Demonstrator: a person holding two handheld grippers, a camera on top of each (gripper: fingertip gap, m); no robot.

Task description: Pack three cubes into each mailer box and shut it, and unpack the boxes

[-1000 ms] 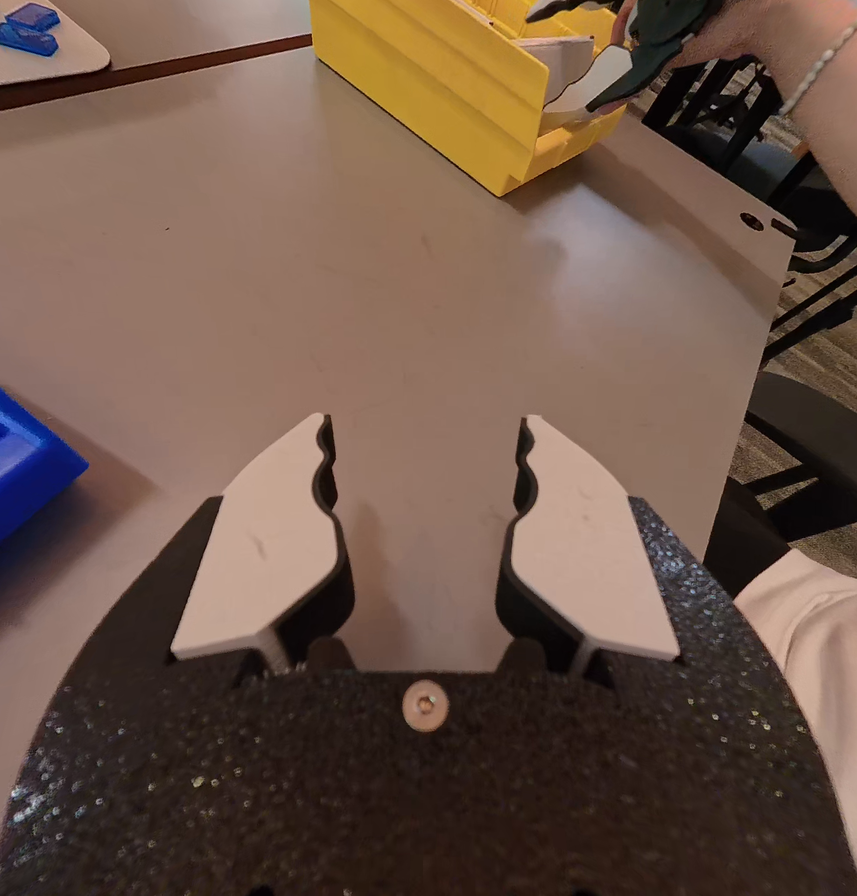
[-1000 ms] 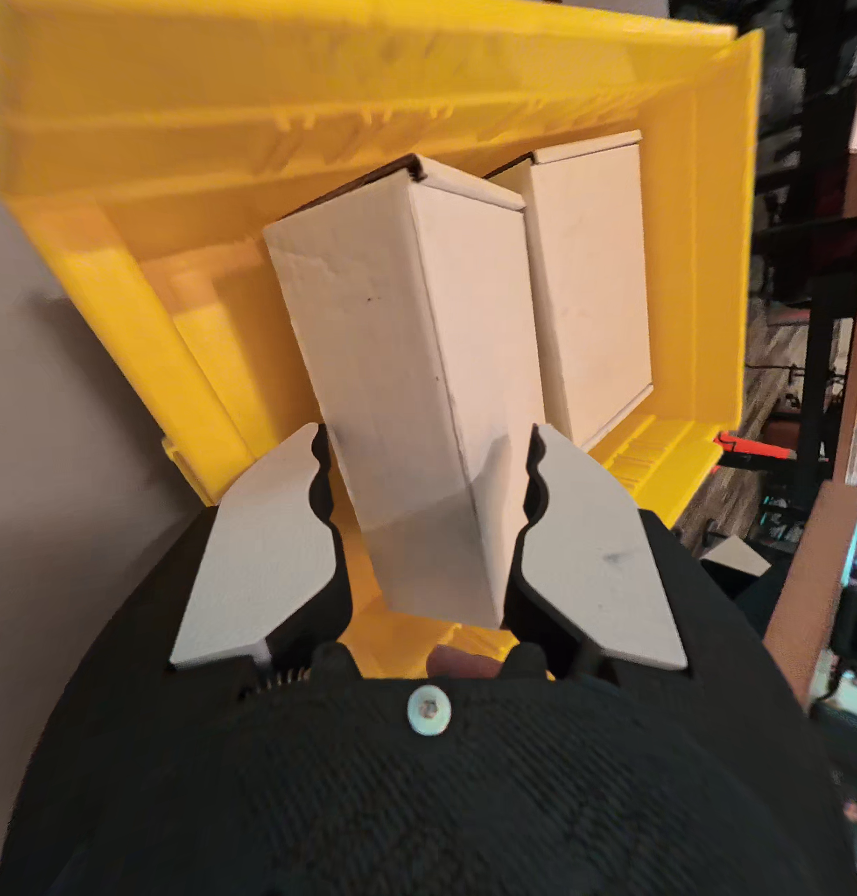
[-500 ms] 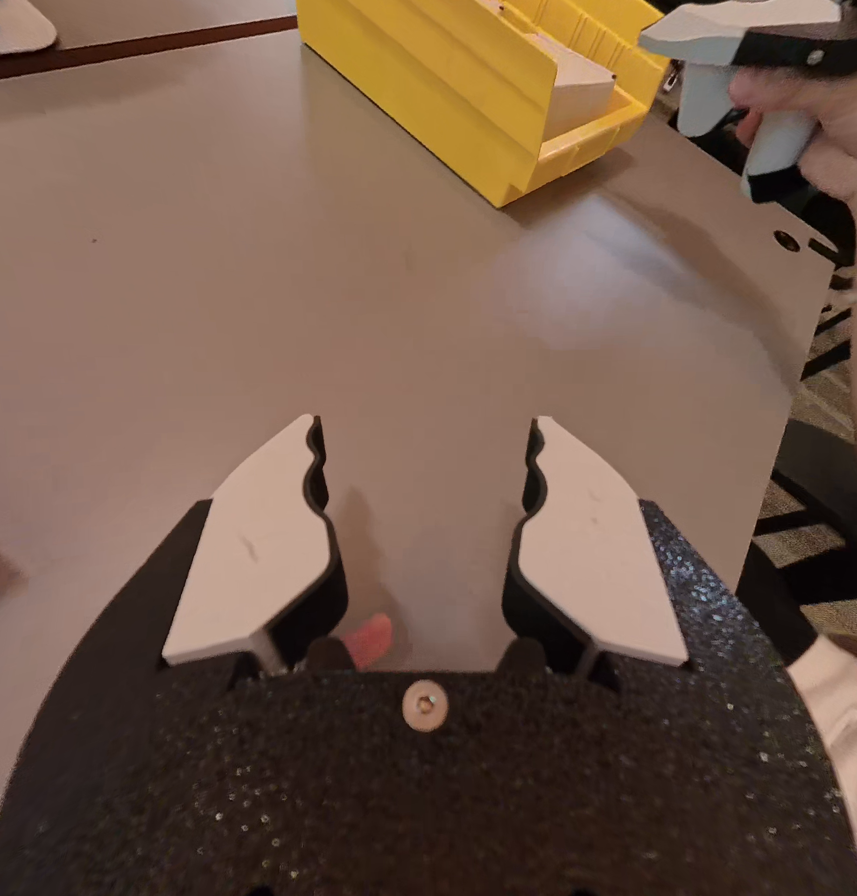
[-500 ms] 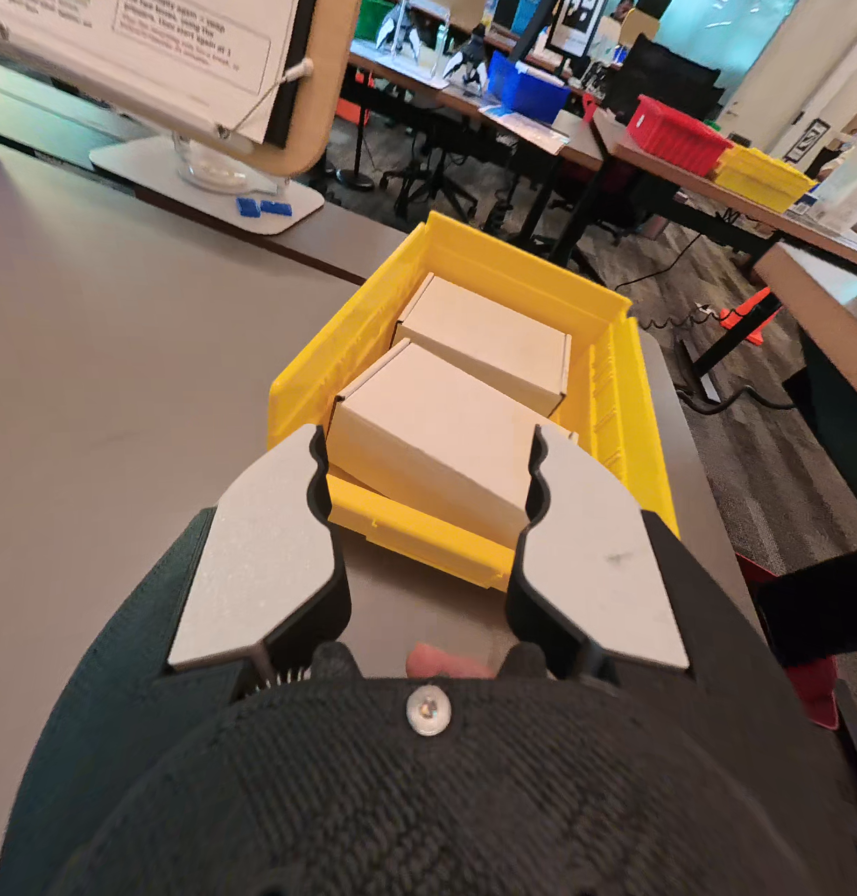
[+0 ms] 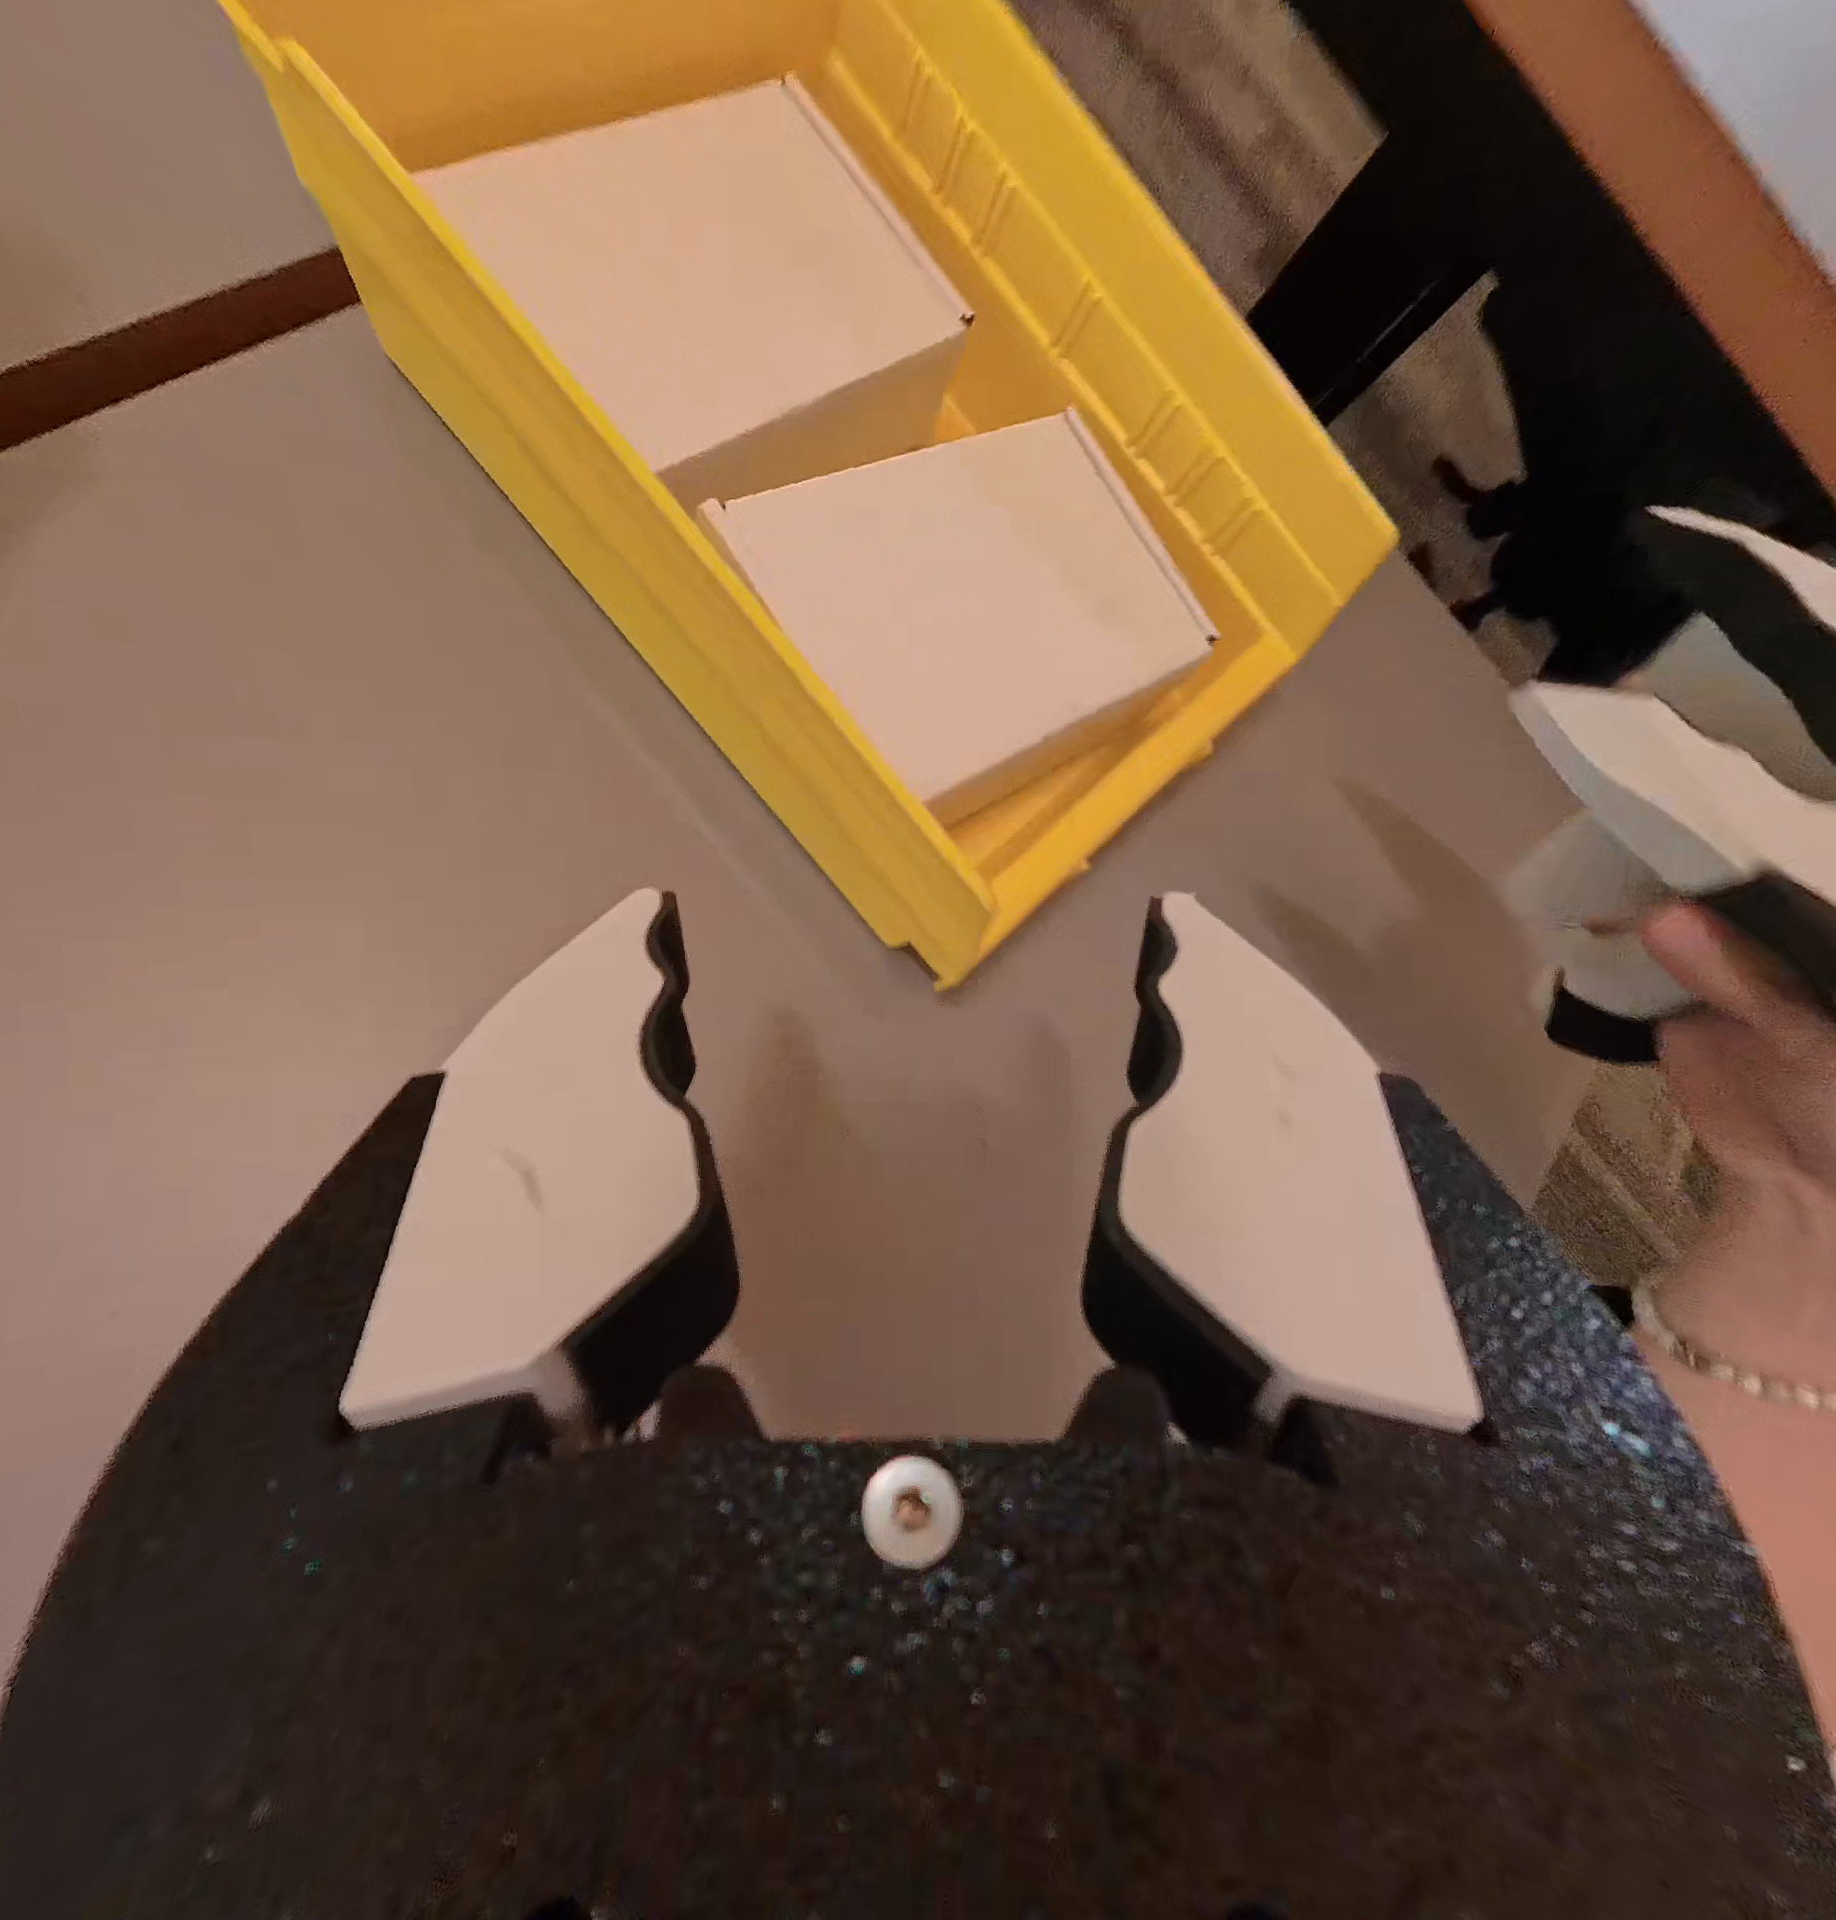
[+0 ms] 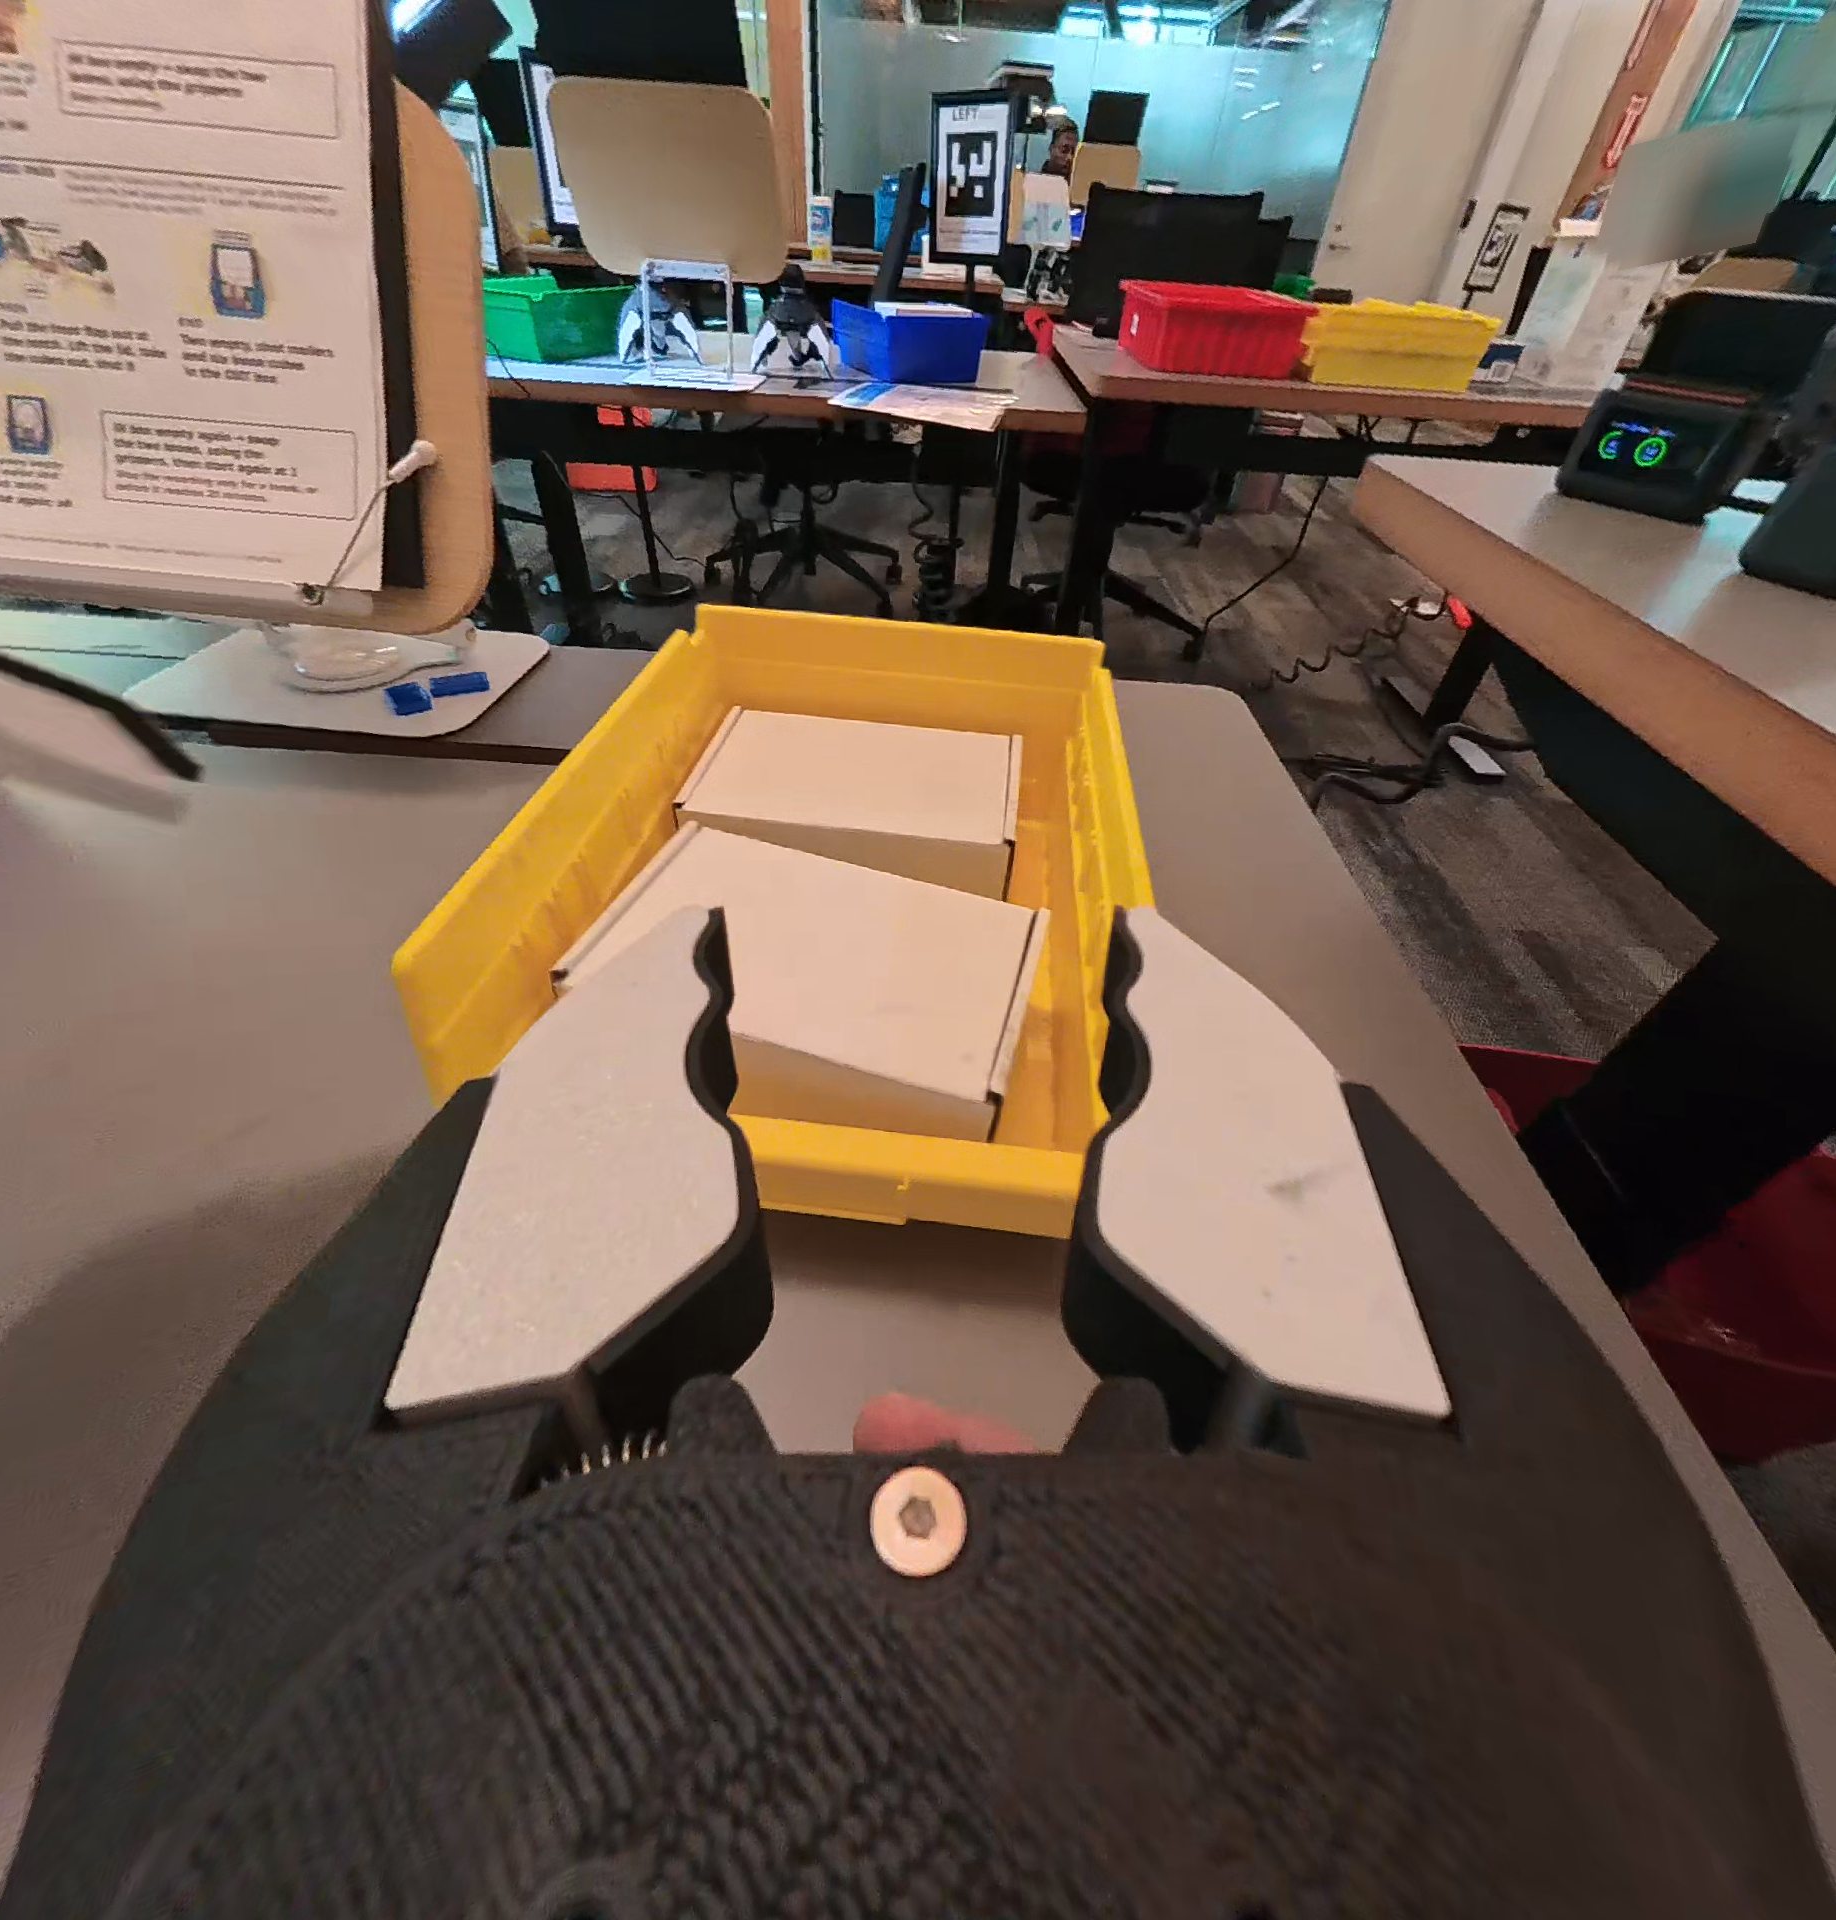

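Note:
Two shut white mailer boxes lie in a yellow bin (image 5: pixel 540 436) on the grey table. The near box (image 5: pixel 955 603) leans on the bin's front end; the far box (image 5: pixel 685 281) lies behind it. In the right wrist view the same bin (image 6: pixel 540 883) holds the near box (image 6: pixel 872 987) and the far box (image 6: pixel 862 790). My left gripper (image 5: pixel 909 935) is open and empty, just short of the bin's near corner. My right gripper (image 6: pixel 914 945) is open and empty, in front of the bin's near end. It also shows at the right of the left wrist view (image 5: pixel 1672 748). No cubes show.
An instruction sheet on a stand (image 6: pixel 166 291) stands at the back left, with small blue pieces (image 6: pixel 436 691) on its base. The table edge (image 6: pixel 1392 997) runs close to the bin's right side. Other desks with coloured bins stand behind. A hand (image 5: pixel 1787 1132) holds the right gripper.
The right gripper let go of the near mailer box in the bin and drew back to the bin's front. The left gripper moved up to the bin, which now fills its view.

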